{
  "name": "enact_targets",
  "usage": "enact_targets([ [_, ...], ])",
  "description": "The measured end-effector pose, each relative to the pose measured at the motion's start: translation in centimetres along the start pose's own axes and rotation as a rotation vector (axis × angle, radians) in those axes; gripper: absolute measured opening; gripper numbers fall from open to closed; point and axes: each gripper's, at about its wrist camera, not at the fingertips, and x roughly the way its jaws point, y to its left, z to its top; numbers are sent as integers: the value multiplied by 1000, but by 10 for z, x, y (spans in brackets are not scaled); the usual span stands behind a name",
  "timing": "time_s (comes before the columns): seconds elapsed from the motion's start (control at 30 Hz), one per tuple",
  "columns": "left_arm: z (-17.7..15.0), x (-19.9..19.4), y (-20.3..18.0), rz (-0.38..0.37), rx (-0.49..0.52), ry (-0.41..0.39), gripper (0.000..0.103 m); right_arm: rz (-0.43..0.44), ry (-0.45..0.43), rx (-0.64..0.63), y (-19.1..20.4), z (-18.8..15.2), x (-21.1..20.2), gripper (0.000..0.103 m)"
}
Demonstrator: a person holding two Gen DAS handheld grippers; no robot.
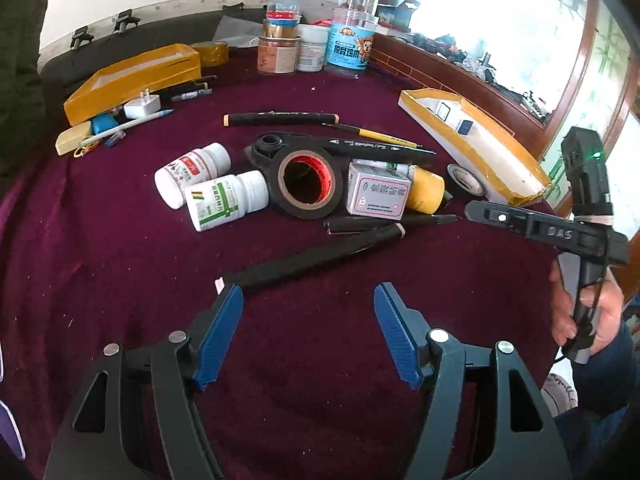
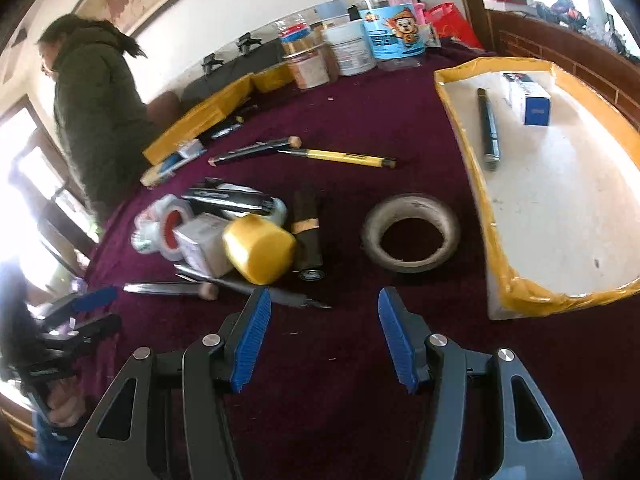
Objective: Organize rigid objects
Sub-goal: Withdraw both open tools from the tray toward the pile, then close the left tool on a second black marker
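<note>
A pile lies mid-table on the maroon cloth: two white pill bottles (image 1: 210,186), a black tape roll (image 1: 306,182), a small white box (image 1: 378,194), a yellow cap (image 2: 258,250) and several black pens (image 1: 312,262). A grey tape roll (image 2: 412,232) lies apart, just ahead of my right gripper (image 2: 324,336). My left gripper (image 1: 308,334) is open and empty, hovering near the long black pen. My right gripper is open and empty too. The yellow-rimmed white tray (image 2: 560,220) on the right holds a pen (image 2: 488,128) and a small box (image 2: 528,98).
A second yellow tray (image 1: 132,80) stands at the back left with a charger plug, a pen and small items beside it. Several jars and cans (image 1: 316,46) stand at the back. A person in a green coat (image 2: 96,104) stands at the table's left side.
</note>
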Motion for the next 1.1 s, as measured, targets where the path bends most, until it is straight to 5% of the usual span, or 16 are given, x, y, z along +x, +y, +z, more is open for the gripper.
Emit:
enact_targets([
  [0.1,0,-3,-2,2,31,-7,68,74,-10,13,-5,0,-2,51],
  [0.57,21,53,-20,99,143,133,68,161,-26,19,-8,-5,-5,51],
  [0.8,4,35,-45,94,200,169,16,177,-38,25,-11,-7,-8,51],
  [0.97,-6,30,-61,94,180,152,13,181,-39,-3,-7,-8,-8,51],
  [1.1,7,36,-45,45,56,137,12,134,-53,-20,-3,-10,-10,51],
])
